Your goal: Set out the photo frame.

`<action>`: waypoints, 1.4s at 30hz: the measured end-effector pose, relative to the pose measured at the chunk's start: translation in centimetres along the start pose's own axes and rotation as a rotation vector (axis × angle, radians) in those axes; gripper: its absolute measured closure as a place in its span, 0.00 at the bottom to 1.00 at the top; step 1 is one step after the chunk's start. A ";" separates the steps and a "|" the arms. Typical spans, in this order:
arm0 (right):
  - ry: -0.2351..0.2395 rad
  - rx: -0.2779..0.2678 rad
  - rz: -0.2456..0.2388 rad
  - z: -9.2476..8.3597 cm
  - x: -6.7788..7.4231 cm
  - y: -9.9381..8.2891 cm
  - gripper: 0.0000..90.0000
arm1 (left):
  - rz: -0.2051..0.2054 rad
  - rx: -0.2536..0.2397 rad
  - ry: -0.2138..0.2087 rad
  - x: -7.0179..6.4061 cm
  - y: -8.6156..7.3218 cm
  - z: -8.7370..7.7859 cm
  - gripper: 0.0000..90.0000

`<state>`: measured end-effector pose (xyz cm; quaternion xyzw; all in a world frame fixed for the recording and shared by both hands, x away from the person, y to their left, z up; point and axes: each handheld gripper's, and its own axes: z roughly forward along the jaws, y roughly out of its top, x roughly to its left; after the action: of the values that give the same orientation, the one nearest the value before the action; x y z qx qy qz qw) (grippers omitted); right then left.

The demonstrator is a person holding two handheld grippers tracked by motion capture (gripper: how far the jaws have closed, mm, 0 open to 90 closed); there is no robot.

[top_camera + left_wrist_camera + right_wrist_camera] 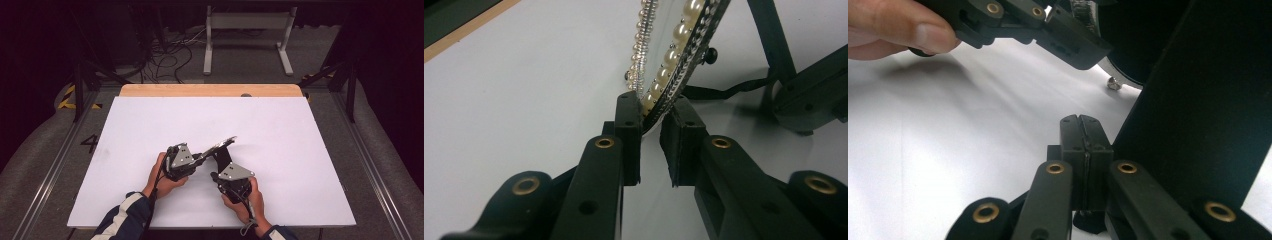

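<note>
A person works at a table [300,150] covered by a white sheet, a gripper in each hand, and the thing in hand is a small round mirror [220,145] with a pearl-studded rim on a black stand [221,157]. In the high view the mirror sits at the near middle of the table, tilted so that its face slopes up and away toward the right, with the stand just beneath and behind it. The left gripper [199,158] comes at the mirror from the left, its body lying low over the sheet, and its jaws are closed on the mirror's lower rim. The left gripper view shows this closely: the two pads [630,120] pinch the rim edge-on, the row of pearls [672,55] running up and away from between them, and a small black knob [710,53] of the stand sits just to the right of the rim. The right gripper [218,176] is just below the mirror in the high view, close against the stand. In the right gripper view its jaws [1081,145] are pressed together with nothing visible between them, and a broad black panel, probably the stand's leg or the mirror's back [1208,100], rises right beside them. The left hand [895,25] and its gripper appear above in that view.
</note>
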<state>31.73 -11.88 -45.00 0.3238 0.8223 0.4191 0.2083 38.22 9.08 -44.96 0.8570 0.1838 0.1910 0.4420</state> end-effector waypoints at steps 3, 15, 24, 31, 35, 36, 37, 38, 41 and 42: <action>0.004 0.001 0.009 -0.1 -0.3 -0.1 1.00 | 0.004 0.002 -0.003 0.0 0.0 -0.1 0.87; 0.019 -0.005 0.049 -0.5 -1.7 -0.4 1.00 | -0.004 0.000 -0.024 -0.2 0.0 -0.2 0.87; 0.039 -0.004 0.043 -0.6 -2.0 -0.4 1.00 | 0.008 0.003 -0.024 -0.2 0.0 -0.2 0.87; 0.047 0.002 0.038 -0.7 -2.3 -0.4 1.00 | 0.020 0.012 -0.022 -0.3 0.0 -0.4 0.87; 0.048 0.005 0.036 -0.8 -2.5 -0.4 1.00 | 0.031 0.011 -0.026 -0.4 0.0 -0.5 0.87; 0.047 0.005 0.035 -0.8 -2.5 -0.4 1.00 | 0.030 0.010 -0.029 -0.4 0.0 -0.5 0.87; 0.047 0.006 0.035 -0.8 -2.6 -0.4 1.00 | 0.031 0.009 -0.031 -0.4 0.0 -0.5 0.87; 0.047 0.007 0.035 -0.8 -2.6 -0.4 1.00 | 0.028 0.004 -0.036 -0.4 0.0 -0.5 0.87; 0.041 0.013 0.032 -0.9 -3.0 -0.4 1.00 | 0.033 0.000 -0.054 -0.4 0.1 -0.6 0.88; 0.041 0.013 0.032 -0.9 -3.0 -0.4 1.00 | 0.034 0.001 -0.057 -0.4 0.1 -0.6 0.88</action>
<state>33.11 -14.68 -44.59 0.3294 0.8238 0.4238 0.1826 37.60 9.23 -44.64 0.8652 0.1565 0.1741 0.4434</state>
